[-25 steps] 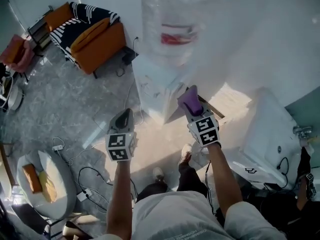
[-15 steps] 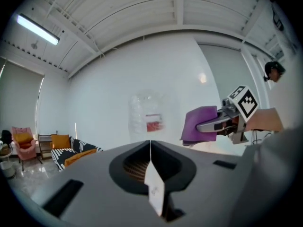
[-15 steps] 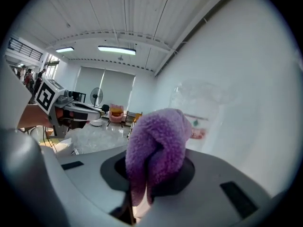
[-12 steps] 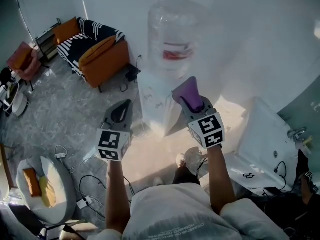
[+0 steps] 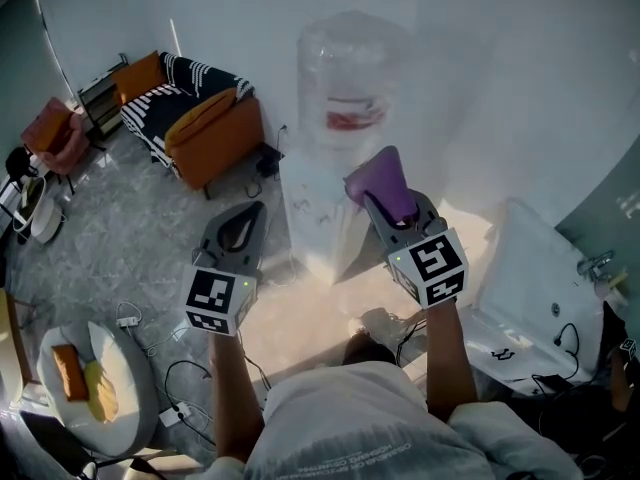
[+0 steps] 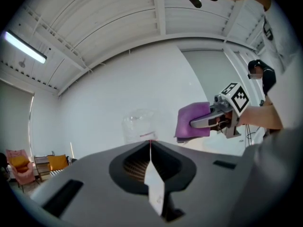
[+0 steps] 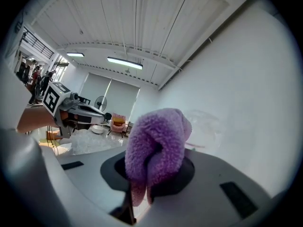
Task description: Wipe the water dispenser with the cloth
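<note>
The water dispenser [image 5: 312,218] is a white cabinet against the wall, topped by a clear bottle [image 5: 350,88] with a red label. My right gripper [image 5: 378,194] is shut on a purple fleece cloth [image 5: 383,180], held in the air just right of the bottle's base; whether the cloth touches the dispenser cannot be told. In the right gripper view the cloth [image 7: 156,145] bunches over the jaws and the bottle [image 7: 207,126] shows faintly behind. My left gripper [image 5: 249,213] is shut with nothing in it, hanging left of the cabinet. The left gripper view shows the bottle [image 6: 138,126] and the cloth [image 6: 191,122].
An orange sofa with a striped blanket [image 5: 200,118] stands back left, a pink chair [image 5: 58,133] beyond it. Cables [image 5: 170,368] trail over the floor by a round white seat [image 5: 115,388]. A white tilted unit [image 5: 540,278] lies at the right.
Both grippers have risen a little and the head view has tilted up. The cloth has stayed in the right gripper and now sits higher, beside the bottle's base.
</note>
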Available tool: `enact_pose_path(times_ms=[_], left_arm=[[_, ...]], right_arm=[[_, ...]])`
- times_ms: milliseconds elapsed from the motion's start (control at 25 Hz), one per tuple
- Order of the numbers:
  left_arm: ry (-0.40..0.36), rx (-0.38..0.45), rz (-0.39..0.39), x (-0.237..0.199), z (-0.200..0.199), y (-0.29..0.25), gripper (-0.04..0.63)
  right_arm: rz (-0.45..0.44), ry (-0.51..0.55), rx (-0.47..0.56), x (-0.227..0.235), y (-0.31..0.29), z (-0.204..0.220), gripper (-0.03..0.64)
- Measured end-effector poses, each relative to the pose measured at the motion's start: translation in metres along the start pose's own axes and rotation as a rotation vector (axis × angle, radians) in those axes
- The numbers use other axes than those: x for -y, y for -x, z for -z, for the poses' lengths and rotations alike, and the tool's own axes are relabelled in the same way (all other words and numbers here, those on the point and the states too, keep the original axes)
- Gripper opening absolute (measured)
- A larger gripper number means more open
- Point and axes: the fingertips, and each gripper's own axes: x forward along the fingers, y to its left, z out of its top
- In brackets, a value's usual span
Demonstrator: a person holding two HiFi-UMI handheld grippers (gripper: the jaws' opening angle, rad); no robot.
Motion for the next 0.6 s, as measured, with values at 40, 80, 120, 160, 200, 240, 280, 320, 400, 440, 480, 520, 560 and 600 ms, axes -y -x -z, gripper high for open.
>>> enact_pose_path(times_ms=[40, 80, 120, 160, 200, 240, 280, 320, 400, 440, 480, 520, 560, 600], left_arm=[[-0.006, 0.003, -0.001, 0.001, -0.002, 0.001, 0.017], [-0.012, 0.005, -0.001, 0.001, -0.005, 0.002, 0.017], [-0.018, 0.005, -0.002, 0.002, -0.006, 0.003, 0.017], [-0.026, 0.003, -0.002, 0.002, -0.008, 0.004, 0.017], [-0.036, 0.001, -0.001, 0.003, -0.008, 0.004, 0.017], [-0.045, -0.001, 0.001, 0.004, -0.009, 0.004, 0.017], [-0.051, -0.001, 0.004, 0.005, -0.01, 0.004, 0.017], [-0.054, -0.001, 0.008, 0.005, -0.011, 0.004, 0.017], [-0.048, 0.0, 0.017, 0.007, -0.011, 0.003, 0.017], [-0.042, 0.002, 0.021, 0.008, -0.011, 0.003, 0.017], [-0.037, 0.004, 0.025, 0.009, -0.011, 0.003, 0.017], [-0.034, 0.005, 0.029, 0.011, -0.011, 0.003, 0.017], [-0.035, 0.005, 0.032, 0.012, -0.011, 0.003, 0.017], [-0.036, 0.005, 0.034, 0.013, -0.012, 0.003, 0.017]], right_arm=[[-0.003, 0.005, -0.002, -0.002, 0.001, -0.001, 0.055], [-0.006, 0.011, -0.004, -0.003, 0.003, -0.002, 0.055], [-0.007, 0.016, -0.006, -0.005, 0.004, -0.002, 0.055], [-0.007, 0.019, -0.007, -0.006, 0.005, -0.002, 0.055], [-0.006, 0.021, -0.007, -0.007, 0.006, -0.002, 0.055], [-0.003, 0.023, -0.007, -0.008, 0.007, -0.003, 0.055], [-0.001, 0.025, -0.006, -0.008, 0.008, -0.003, 0.055], [0.001, 0.025, -0.006, -0.008, 0.008, -0.004, 0.055], [0.002, 0.023, -0.006, -0.008, 0.009, -0.003, 0.055], [0.001, 0.021, -0.007, -0.008, 0.009, -0.002, 0.055], [0.001, 0.018, -0.01, -0.008, 0.011, -0.001, 0.055], [0.0, 0.016, -0.012, -0.008, 0.012, 0.0, 0.055], [-0.001, 0.011, -0.014, -0.008, 0.013, 0.001, 0.055], [-0.002, 0.007, -0.014, -0.008, 0.014, 0.001, 0.055]])
